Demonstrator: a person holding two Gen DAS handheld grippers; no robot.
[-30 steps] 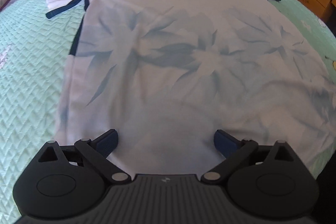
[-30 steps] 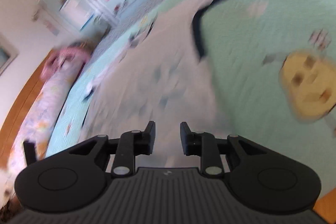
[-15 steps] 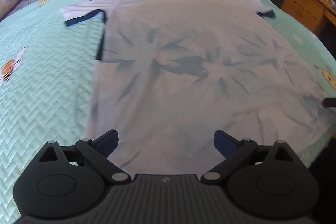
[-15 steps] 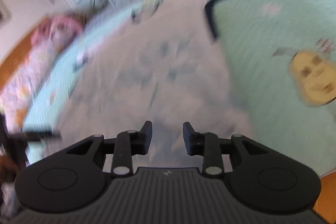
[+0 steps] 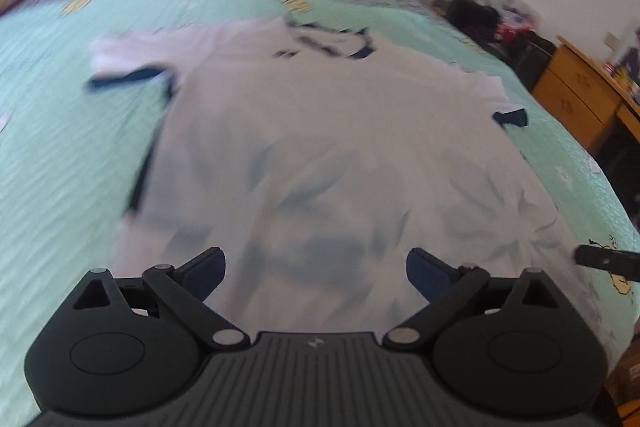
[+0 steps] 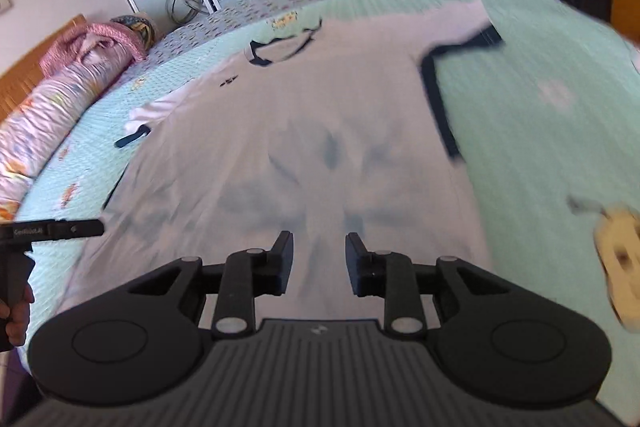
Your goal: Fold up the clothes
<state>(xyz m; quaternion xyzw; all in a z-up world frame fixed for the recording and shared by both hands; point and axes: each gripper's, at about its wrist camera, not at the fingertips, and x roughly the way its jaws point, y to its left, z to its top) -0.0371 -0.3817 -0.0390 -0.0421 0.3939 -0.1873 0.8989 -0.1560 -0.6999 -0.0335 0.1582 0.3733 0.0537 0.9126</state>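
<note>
Since half a second ago both cameras have pulled back and tipped up, so I now see more of the room past the far end of the bed, and the shirt sits smaller in my left view. It lies flat and face up on the green quilt, collar at the far end, hem nearest me, both dark-trimmed sleeves spread out to the sides. I keep my left gripper over the near hem with its jaws wide apart and nothing between them. My right gripper hangs over the near right part of the shirt, jaws parted by a narrow gap, also empty. At the left edge of the right view I can see the left gripper's finger and my hand on its handle. Beyond the shirt, a rolled pink blanket runs along the left side, and a wooden dresser stands off to the right.
</note>
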